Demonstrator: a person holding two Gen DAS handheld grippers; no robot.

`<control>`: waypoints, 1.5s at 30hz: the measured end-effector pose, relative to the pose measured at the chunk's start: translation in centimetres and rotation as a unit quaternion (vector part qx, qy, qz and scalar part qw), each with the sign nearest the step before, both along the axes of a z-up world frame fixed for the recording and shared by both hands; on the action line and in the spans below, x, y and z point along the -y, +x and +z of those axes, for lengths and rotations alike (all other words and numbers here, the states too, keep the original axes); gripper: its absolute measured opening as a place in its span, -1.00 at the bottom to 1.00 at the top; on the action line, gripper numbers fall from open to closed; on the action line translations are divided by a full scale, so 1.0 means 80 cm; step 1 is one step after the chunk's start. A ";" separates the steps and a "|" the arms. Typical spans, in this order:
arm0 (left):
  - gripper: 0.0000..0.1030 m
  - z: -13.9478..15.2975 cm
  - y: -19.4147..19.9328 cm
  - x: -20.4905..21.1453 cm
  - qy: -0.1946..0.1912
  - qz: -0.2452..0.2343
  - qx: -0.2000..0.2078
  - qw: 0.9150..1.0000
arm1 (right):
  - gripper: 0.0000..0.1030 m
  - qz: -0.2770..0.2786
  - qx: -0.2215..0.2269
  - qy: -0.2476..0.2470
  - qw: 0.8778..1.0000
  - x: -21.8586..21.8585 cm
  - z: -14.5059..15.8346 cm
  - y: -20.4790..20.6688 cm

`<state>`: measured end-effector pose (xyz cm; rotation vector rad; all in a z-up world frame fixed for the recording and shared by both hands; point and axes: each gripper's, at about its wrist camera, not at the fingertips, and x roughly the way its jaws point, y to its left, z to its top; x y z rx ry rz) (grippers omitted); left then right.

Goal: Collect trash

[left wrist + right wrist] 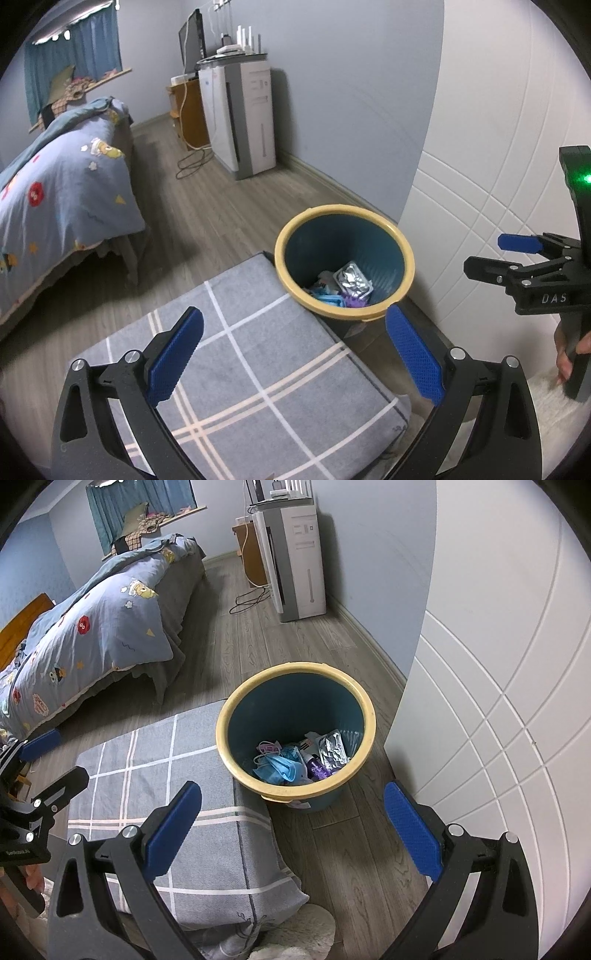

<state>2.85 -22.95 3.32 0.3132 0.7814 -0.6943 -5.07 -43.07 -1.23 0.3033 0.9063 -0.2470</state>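
A teal trash bin with a yellow rim (pixel 402 254) (pixel 295 669) stands on the wood floor beside a grey checked cushion. Inside it lie a silver foil pack (pixel 352 282) (pixel 334 751), a blue face mask (pixel 279 770), a purple bottle (pixel 317 768) and other scraps. My left gripper (pixel 295 354) is open and empty, held above the cushion in front of the bin. My right gripper (pixel 293 830) is open and empty, just short of the bin; it also shows at the right edge of the left wrist view (pixel 491 254).
The grey checked cushion (pixel 251 369) (pixel 177 812) lies left of the bin. A white panelled door (pixel 498 701) is close on the right. A bed with a blue patterned quilt (pixel 62 192) is at left, a white appliance (pixel 243 118) and loose cables on the floor by the far wall.
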 end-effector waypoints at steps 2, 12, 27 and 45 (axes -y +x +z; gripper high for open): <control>0.90 -0.002 0.000 -0.001 0.002 -0.001 0.000 1.000 | 0.89 0.000 0.000 -0.001 1.000 0.001 0.000 0.000; 0.90 -0.005 0.000 -0.002 0.006 -0.005 -0.003 1.000 | 0.89 0.000 0.000 0.000 1.000 0.000 0.000 0.000; 0.90 -0.010 -0.004 -0.001 0.016 -0.011 -0.002 1.000 | 0.89 -0.002 0.001 0.004 1.000 0.000 -0.001 0.000; 0.90 -0.009 -0.006 0.004 0.012 -0.013 -0.001 1.000 | 0.89 -0.011 0.002 0.005 1.000 -0.007 -0.003 -0.006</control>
